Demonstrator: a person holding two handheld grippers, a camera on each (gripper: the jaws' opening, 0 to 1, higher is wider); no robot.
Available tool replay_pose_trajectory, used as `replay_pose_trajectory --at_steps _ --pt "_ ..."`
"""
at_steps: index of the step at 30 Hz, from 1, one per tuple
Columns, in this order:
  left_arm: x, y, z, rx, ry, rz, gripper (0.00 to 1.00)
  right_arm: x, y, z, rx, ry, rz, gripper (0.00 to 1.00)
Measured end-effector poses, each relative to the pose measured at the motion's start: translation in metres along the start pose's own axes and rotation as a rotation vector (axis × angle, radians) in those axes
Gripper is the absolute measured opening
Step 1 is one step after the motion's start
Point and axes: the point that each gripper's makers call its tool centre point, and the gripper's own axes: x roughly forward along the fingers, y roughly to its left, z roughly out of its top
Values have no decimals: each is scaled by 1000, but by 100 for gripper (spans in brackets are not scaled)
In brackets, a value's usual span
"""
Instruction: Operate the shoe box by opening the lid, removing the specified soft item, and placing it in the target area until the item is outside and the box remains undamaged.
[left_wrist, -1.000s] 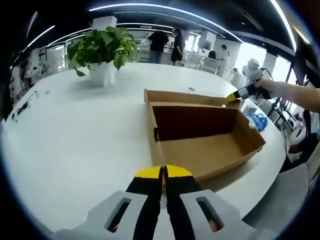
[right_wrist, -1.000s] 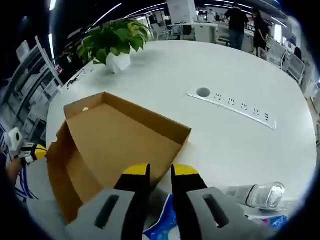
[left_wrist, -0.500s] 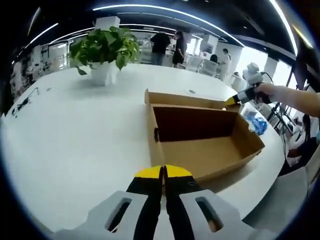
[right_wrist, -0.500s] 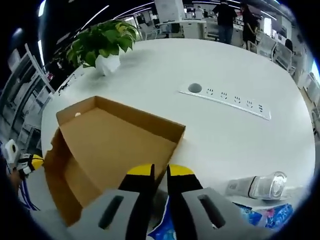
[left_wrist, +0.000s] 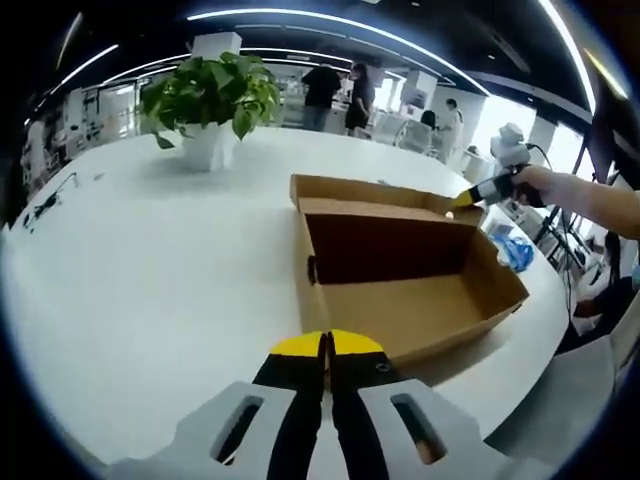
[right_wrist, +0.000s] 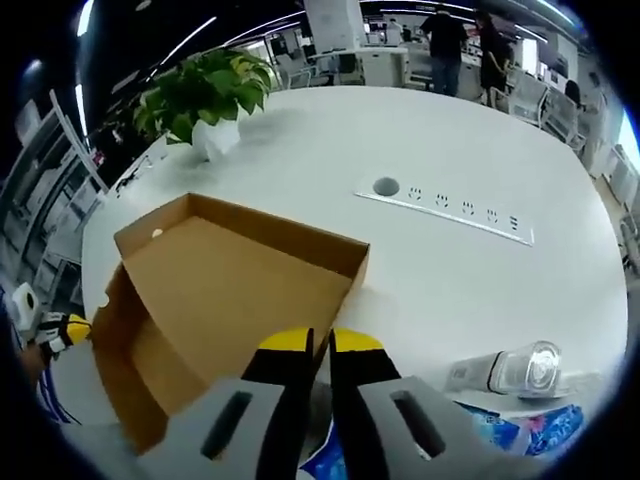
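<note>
**Shoe box open on desk — soft item at right claw**

The shoe box (left_wrist: 400, 275) is plain brown corrugated cardboard, rectangular, lid (right_wrist: 235, 275) folded back flat, near the edge of the smooth white desk (left_wrist: 150, 260). Left gripper (left_wrist: 327, 345): yellow-tipped jaws closed together, holding nothing, just short of the box's near wall. Right gripper (right_wrist: 309, 342): jaws nearly closed at the lid's edge; a crinkled blue-and-white soft item (right_wrist: 330, 462) lies under them — grip cannot be determined.
</note>
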Motion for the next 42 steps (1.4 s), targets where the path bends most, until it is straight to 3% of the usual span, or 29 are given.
replay_pose_trajectory --at_steps 20,42 --pt "1 1 -1 -15 -8 1 0 -33 14 7 -1 -68 26 0" --pt "1 -1 -1 -15 -8 4 0 -52 19 18 -17 -161 49 0"
